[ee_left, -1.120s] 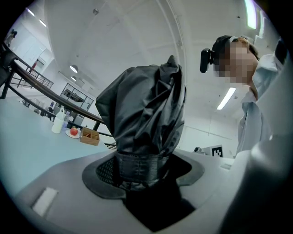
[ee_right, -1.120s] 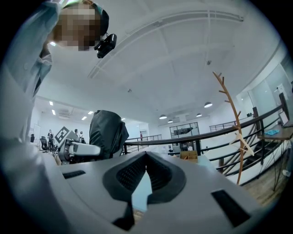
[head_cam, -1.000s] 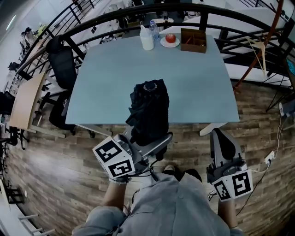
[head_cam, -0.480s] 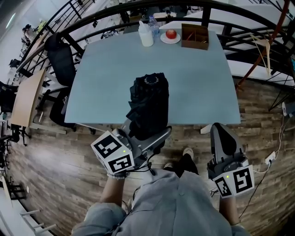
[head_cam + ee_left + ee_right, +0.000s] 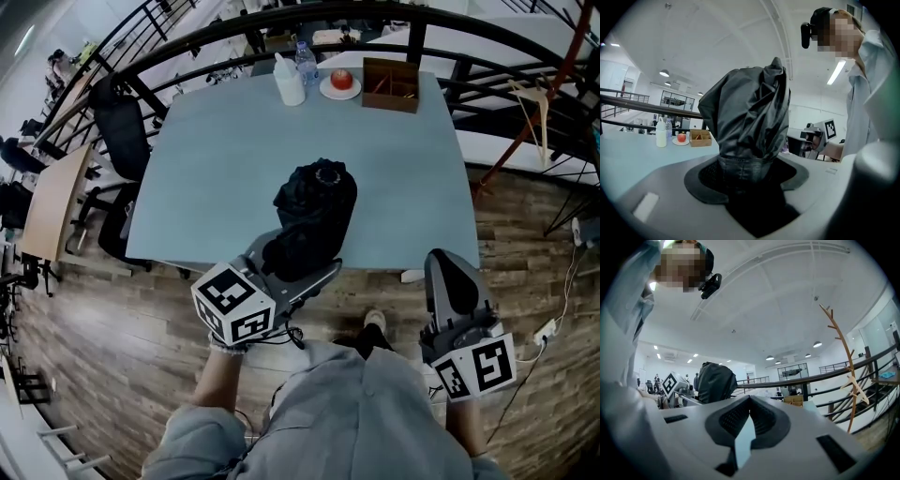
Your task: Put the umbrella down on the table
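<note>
1. Plainly, the left gripper (image 5: 747, 173) is clenched on the handle end of the folded black umbrella (image 5: 750, 112); the bundled canopy rises straight out of its jaws.
2. Seen from the head view, the left gripper (image 5: 286, 279) holds the umbrella (image 5: 314, 211) leaning forward over the near edge of the table (image 5: 216, 178); whether any part rests on the top I cannot tell.
3. Off to the side, the right gripper (image 5: 448, 274) hangs over the floor, well apart from the umbrella; its own view shows the right gripper (image 5: 749, 423) pressed to a thin slit with nothing in it.
4. Progress, as I judge it: the umbrella is carried to the table but not laid down; lowering it flat and letting go remain.
5. Landing room looks ample; the pale blue top is bare except at the far edge, where a white bottle (image 5: 288, 82), an apple on a plate (image 5: 341, 79) and a wooden box (image 5: 390, 84) stand.
6. Beyond that: a dark railing (image 5: 281, 23) curves behind the table; a black chair (image 5: 127, 131) stands at its left; the floor (image 5: 112, 356) is wood plank.
</note>
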A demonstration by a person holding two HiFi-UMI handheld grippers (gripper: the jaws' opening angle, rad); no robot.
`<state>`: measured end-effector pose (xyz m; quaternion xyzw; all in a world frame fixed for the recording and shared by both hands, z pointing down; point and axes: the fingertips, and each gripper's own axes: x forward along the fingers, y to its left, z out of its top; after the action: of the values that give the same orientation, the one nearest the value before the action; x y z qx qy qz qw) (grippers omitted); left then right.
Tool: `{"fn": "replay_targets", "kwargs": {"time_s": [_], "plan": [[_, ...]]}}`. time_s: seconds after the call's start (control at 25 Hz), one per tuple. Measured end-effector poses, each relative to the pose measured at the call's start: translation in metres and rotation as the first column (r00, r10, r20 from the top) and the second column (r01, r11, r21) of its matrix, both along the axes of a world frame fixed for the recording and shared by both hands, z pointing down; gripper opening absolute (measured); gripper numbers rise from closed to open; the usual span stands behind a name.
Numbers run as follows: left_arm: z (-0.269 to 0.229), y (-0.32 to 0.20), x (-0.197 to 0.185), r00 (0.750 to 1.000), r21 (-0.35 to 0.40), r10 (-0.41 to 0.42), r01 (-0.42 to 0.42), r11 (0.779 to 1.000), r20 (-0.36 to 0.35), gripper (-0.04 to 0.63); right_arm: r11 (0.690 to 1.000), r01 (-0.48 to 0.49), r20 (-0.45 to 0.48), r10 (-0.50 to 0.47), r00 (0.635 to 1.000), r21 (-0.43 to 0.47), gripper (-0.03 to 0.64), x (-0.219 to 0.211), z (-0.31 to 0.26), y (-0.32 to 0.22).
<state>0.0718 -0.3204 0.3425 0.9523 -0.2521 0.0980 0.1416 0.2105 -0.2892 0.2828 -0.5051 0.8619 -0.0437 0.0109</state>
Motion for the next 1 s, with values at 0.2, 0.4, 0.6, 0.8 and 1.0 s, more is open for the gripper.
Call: {"fn": "replay_targets", "kwargs": {"time_s": [0.2,0.4,0.6,0.8,1.0], "plan": [[0.019,-0.016,0.007,0.990,0.021,0.020,-0.023,1.000,0.139,0.281,1.000,0.005,0.007,-0.005,1.000,-0.008,0.000,0.009,0.001,-0.007],[0.049,-0.024,0.017,0.956,0.015,0.059,-0.066,0.998,0.287,0.281,1.000,0.020,0.020,-0.019,1.000,-0.022,0.000,0.013,0.006,-0.011],[0.084,-0.032,0.027,0.908,-0.001,0.097,-0.106,0.994,0.408,0.281,0.999,0.040,0.031,-0.039,0.999,-0.031,0.000,0.014,0.011,-0.016],[0.124,-0.036,0.029,0.829,-0.042,0.157,-0.160,0.986,0.537,0.281,0.997,0.051,0.037,-0.050,0.998,-0.051,0.000,0.017,0.018,-0.021],[0.160,-0.039,0.031,0.755,-0.074,0.196,-0.193,0.978,0.626,0.281,0.995,0.057,0.037,-0.055,0.998,-0.076,0.000,0.021,0.027,-0.021]]}}
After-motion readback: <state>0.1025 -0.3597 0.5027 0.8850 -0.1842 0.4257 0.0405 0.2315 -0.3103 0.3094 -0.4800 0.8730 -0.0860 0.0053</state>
